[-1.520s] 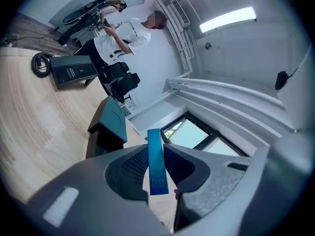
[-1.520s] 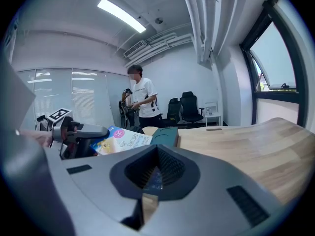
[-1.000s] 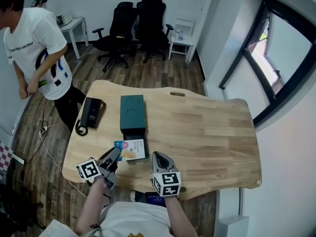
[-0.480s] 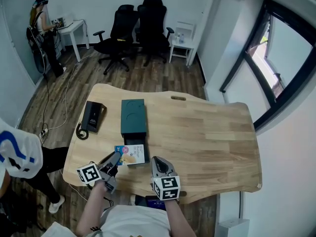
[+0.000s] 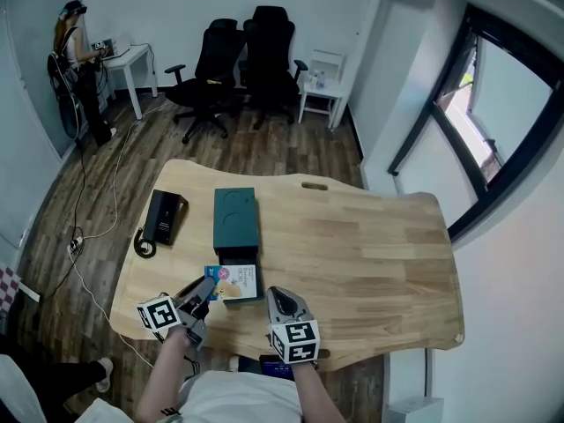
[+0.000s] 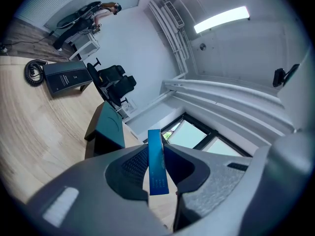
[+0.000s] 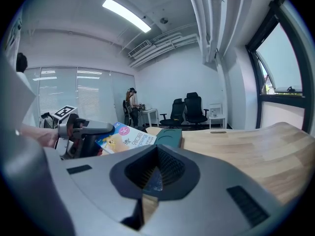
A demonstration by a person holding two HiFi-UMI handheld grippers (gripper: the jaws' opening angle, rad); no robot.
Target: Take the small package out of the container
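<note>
The dark green container lies lengthwise on the wooden table, its dark drawer pulled out toward me. My left gripper is shut on the left edge of the small colourful package, which sits just over the drawer's near end. In the left gripper view the package shows edge-on as a blue strip pinched between the pads. My right gripper rests to the right of the package, jaws together and empty. From the right gripper view I see the package, the container and the left gripper.
A black desk phone with a coiled cord lies left of the container. Black office chairs and a small white table stand beyond the table. A person stands at a white desk far back left.
A person in a white shirt who stood at the table's left has walked out of view. The left gripper still holds the package at the drawer; the camera shifted slightly.
</note>
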